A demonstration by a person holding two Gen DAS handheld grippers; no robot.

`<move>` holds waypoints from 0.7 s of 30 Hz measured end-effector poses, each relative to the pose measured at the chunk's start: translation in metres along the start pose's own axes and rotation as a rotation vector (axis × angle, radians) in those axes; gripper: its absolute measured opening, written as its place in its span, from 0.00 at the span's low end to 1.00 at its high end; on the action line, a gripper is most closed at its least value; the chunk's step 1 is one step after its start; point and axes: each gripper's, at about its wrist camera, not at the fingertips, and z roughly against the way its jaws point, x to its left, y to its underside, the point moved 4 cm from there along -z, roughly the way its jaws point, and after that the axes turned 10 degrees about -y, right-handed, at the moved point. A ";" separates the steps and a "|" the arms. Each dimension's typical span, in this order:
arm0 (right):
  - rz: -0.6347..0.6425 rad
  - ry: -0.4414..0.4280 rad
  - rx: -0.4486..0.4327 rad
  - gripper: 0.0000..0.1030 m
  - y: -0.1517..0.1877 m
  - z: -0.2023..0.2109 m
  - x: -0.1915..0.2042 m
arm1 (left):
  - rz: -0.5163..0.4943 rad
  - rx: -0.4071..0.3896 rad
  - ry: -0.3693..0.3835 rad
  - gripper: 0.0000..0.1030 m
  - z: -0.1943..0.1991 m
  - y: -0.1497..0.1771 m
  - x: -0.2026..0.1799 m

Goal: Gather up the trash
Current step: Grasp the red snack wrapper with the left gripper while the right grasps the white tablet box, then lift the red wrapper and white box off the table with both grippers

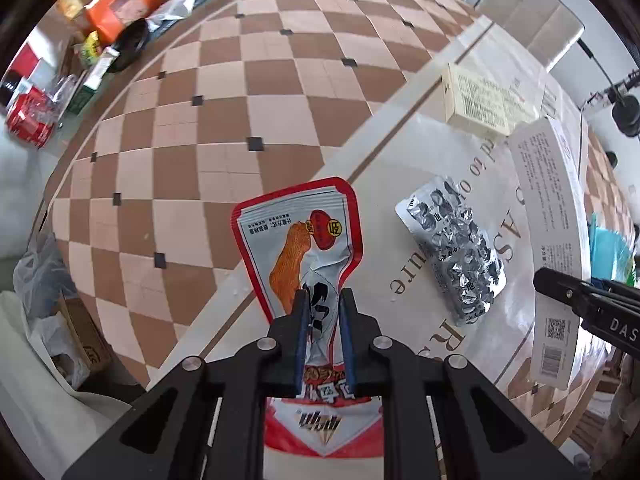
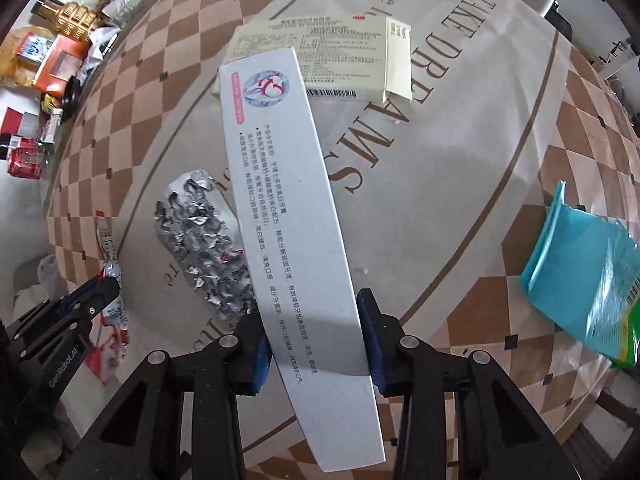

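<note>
Midway: left gripper [image 1: 323, 336] clamped on snack wrapper [image 1: 298, 240], right gripper [image 2: 316, 338] clamped on long white box [image 2: 288, 208] (both lifted). Left on tabletop [image 2: 460, 200]: foil blister pack [image 1: 452, 252], cream box [image 2: 320, 60], teal packet [image 2: 580, 280].

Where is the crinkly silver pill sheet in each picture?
Left wrist: the silver blister pack lies right of centre, between the held snack wrapper and the long white box.
Right wrist: it lies left of centre, partly under that box.
Shared landmark: the cream medicine box.
</note>
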 end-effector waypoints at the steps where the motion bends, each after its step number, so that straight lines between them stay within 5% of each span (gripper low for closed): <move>1: 0.000 -0.006 -0.008 0.39 0.003 0.004 0.001 | 0.008 -0.005 0.002 0.11 0.004 0.001 0.002; 3: 0.001 -0.017 -0.026 0.39 0.009 0.012 0.007 | 0.015 -0.020 0.008 0.00 0.010 0.007 0.005; 10: -0.008 -0.065 -0.065 0.38 0.052 0.032 0.039 | 0.040 -0.058 0.058 0.00 0.030 0.035 0.028; 15: -0.026 -0.082 -0.076 0.38 0.063 0.037 0.037 | 0.153 0.047 0.151 0.04 -0.008 0.037 0.042; 21: -0.063 -0.081 -0.080 0.38 0.067 0.032 0.023 | 0.187 0.129 0.178 0.09 -0.049 0.039 0.040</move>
